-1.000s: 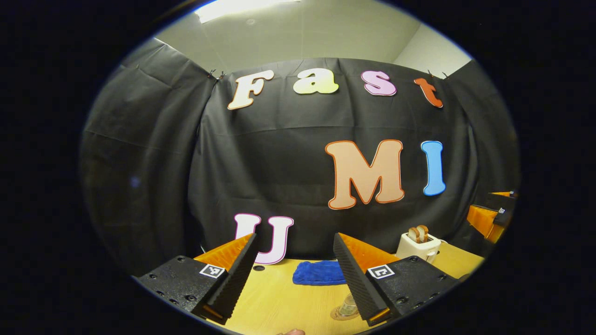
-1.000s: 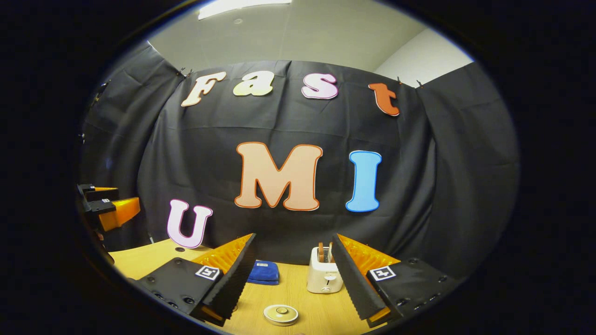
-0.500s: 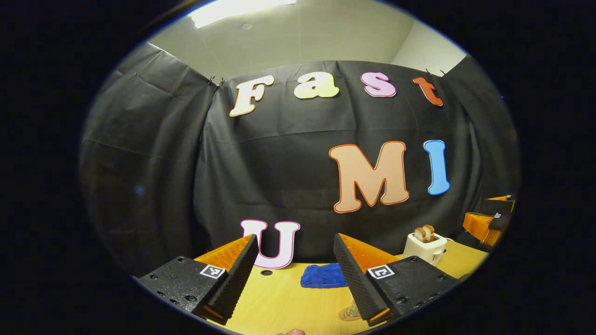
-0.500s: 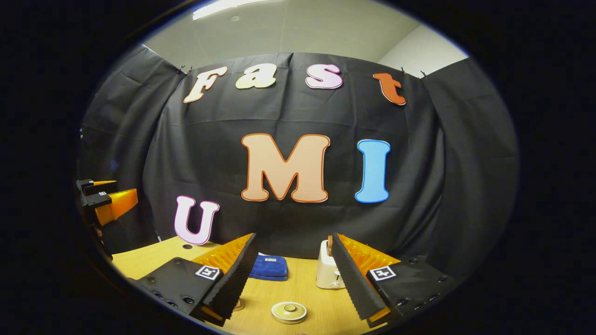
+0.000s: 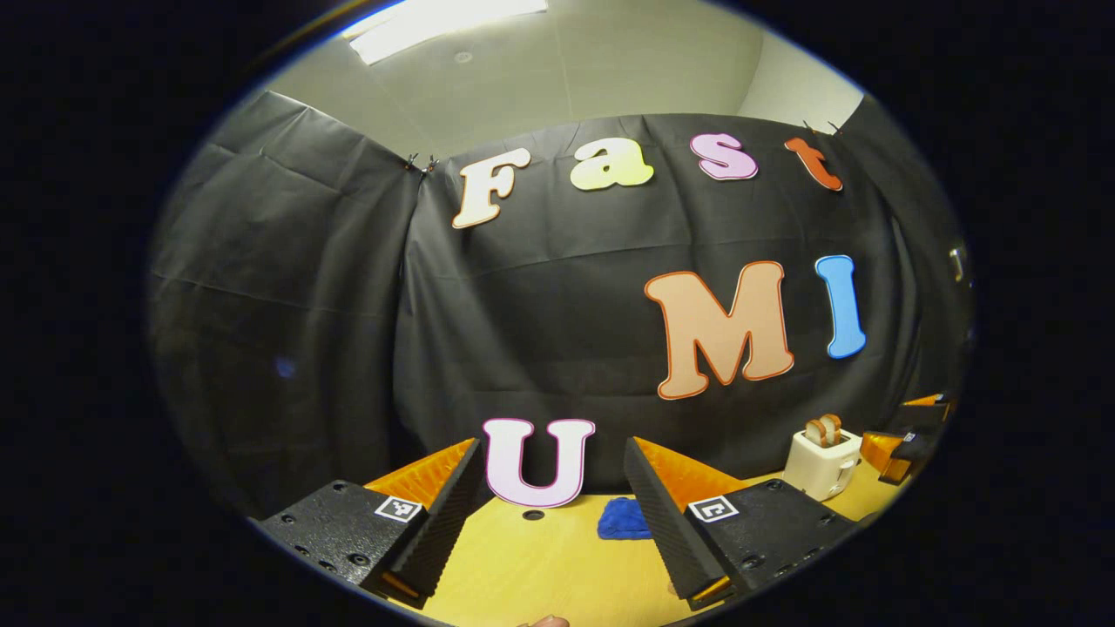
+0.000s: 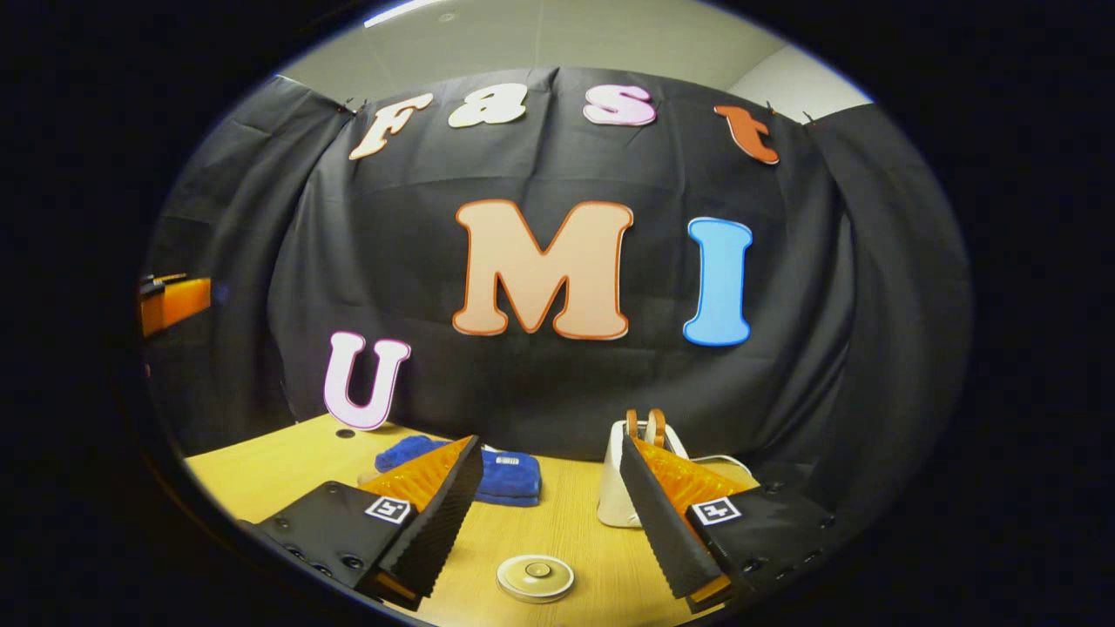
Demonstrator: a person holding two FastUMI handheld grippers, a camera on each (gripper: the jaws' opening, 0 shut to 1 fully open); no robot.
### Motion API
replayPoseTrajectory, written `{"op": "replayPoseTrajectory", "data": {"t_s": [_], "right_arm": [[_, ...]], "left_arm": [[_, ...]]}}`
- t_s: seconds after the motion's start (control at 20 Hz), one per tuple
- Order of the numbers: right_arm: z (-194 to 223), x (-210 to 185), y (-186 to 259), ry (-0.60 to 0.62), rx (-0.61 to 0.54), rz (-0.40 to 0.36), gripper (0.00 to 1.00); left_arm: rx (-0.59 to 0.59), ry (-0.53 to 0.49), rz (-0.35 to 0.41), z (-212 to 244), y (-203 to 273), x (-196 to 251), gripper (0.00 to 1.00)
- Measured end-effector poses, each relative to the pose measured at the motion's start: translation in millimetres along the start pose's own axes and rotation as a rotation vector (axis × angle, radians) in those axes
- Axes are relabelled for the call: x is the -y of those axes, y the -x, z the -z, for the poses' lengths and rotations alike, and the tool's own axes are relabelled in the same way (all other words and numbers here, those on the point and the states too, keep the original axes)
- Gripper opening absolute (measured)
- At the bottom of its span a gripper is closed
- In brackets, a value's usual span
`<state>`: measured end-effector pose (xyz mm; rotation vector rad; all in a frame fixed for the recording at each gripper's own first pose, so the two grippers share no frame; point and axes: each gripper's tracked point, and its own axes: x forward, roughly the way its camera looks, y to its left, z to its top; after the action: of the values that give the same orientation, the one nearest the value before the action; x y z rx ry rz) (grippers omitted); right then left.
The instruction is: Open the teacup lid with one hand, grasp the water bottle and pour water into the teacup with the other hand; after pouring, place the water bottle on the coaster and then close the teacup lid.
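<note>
Teacup lid (image 6: pixel 536 576) lies flat on the wooden table (image 6: pixel 261 470), between the spread, empty fingers of the right gripper (image 6: pixel 550 488).

The left gripper (image 5: pixel 550 488) is also spread wide, holding nothing. Farther back lie a blue cloth (image 6: pixel 510 477) and a white toaster (image 6: pixel 614 488).

The left tool (image 5: pixel 552 488) has two wedge-shaped fingers with ribbed inner faces, on black blocks with screws and square black-and-white markers. The right tool (image 6: pixel 550 486) is built the same way.
</note>
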<state>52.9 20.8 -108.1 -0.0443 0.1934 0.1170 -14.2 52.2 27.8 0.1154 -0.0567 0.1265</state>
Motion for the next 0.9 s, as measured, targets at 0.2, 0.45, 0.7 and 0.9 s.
{"op": "replayPoseTrajectory", "data": {"t_s": [0.2, 0.45, 0.7, 0.9], "right_arm": [[42, -2, -13, 0.039, -0.083, -0.012, 0.96], [100, -10, -24, 0.079, -0.192, -0.041, 0.97], [146, -10, -23, 0.077, -0.304, -0.05, 1.0], [173, -9, -25, 0.086, -0.366, -0.051, 1.0]], "left_arm": [[-0.007, -0.012, -0.017, 1, 0, -7, 0.95], [-0.003, -0.021, -0.046, -1, 3, -16, 0.97], [-0.006, -0.018, -0.058, 0, 8, -17, 0.99], [-0.028, -0.007, -0.076, 10, 14, -22, 0.98]]}}
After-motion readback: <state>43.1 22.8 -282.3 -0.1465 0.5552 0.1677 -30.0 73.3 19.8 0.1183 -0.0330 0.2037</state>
